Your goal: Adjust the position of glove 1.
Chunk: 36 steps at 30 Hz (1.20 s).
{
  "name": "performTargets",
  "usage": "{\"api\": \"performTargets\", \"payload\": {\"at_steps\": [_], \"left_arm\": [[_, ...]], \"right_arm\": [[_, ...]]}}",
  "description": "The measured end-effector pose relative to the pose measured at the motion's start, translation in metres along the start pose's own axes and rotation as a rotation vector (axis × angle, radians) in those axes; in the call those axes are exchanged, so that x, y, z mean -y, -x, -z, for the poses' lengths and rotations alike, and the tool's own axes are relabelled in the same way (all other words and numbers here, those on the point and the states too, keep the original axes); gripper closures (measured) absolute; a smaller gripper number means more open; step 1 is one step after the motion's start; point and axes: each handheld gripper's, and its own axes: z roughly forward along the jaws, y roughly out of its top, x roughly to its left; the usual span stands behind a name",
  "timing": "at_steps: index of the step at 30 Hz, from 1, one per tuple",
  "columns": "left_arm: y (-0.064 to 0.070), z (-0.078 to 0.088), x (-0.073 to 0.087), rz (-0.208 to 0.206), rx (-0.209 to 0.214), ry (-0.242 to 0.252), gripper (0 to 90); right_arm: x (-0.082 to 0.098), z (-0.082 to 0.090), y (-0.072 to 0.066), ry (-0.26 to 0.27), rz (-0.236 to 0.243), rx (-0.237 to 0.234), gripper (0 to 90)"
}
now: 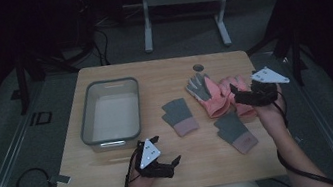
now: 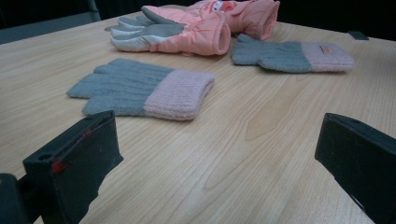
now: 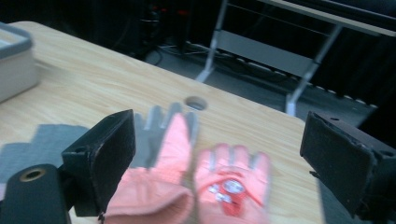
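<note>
**Four gloves on the table**

Two pink padded gloves lie side by side at the table's 2 o'clock, touching, fingers toward 11, cuffs open; one shows a grey palm. Two flat grey knit gloves with pink cuffs lie nearer: one at centre, the other at 4 o'clock, well apart.

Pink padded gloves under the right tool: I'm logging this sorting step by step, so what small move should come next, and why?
Probably lower the right tool onto the cuff of the nearer pink padded glove and close. Its jaws stand open just above the pair, holding nothing, and the grey bin at the table's left looks empty. The left tool is open too, well short of the knit gloves.
</note>
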Motion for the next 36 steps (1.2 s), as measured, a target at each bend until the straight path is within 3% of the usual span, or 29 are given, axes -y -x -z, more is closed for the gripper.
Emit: {"api": "performTargets", "payload": {"at_steps": [4, 6, 7, 9, 12, 18, 22, 26, 31, 36], "left_arm": [[0.000, 0.000, 0.000, 0.002, 0.003, 0.001, 0.0], [0.000, 0.000, 0.000, 0.002, 0.005, 0.001, 0.0], [0.000, 0.000, 0.000, 0.002, 0.006, 0.001, 0.0], [-0.001, 0.000, 0.000, 0.002, 0.007, 0.000, 0.0], [-0.001, 0.000, 0.000, 0.004, 0.012, 0.000, 0.0], [-0.001, 0.000, 0.000, 0.005, 0.018, 0.000, 0.0], [-0.001, 0.000, 0.000, 0.004, 0.020, 0.001, 0.0], [-0.001, 0.000, 0.000, 0.002, 0.024, -0.001, 0.0], [-0.001, 0.000, 0.000, 0.004, 0.026, 0.001, 0.0], [-0.001, 0.001, 0.000, 0.004, 0.028, 0.001, 0.0]], "right_arm": [[-0.004, -0.012, -0.015, 0.005, 0.000, -0.054, 10.4], [-0.007, -0.019, -0.025, -0.011, 0.006, -0.082, 16.2], [-0.008, -0.023, -0.029, -0.023, 0.014, -0.102, 14.0], [-0.010, -0.032, -0.037, -0.053, 0.007, -0.158, 14.5], [-0.009, -0.049, -0.049, -0.139, -0.014, -0.294, 13.9], [0.002, -0.074, -0.080, -0.228, -0.017, -0.398, 13.4], [0.010, -0.090, -0.097, -0.272, -0.008, -0.422, 16.2], [0.014, -0.105, -0.107, -0.278, 0.021, -0.458, 32.9], [0.019, -0.124, -0.116, -0.308, 0.083, -0.448, 52.0], [0.022, -0.143, -0.121, -0.364, 0.113, -0.466, 60.1]]}}
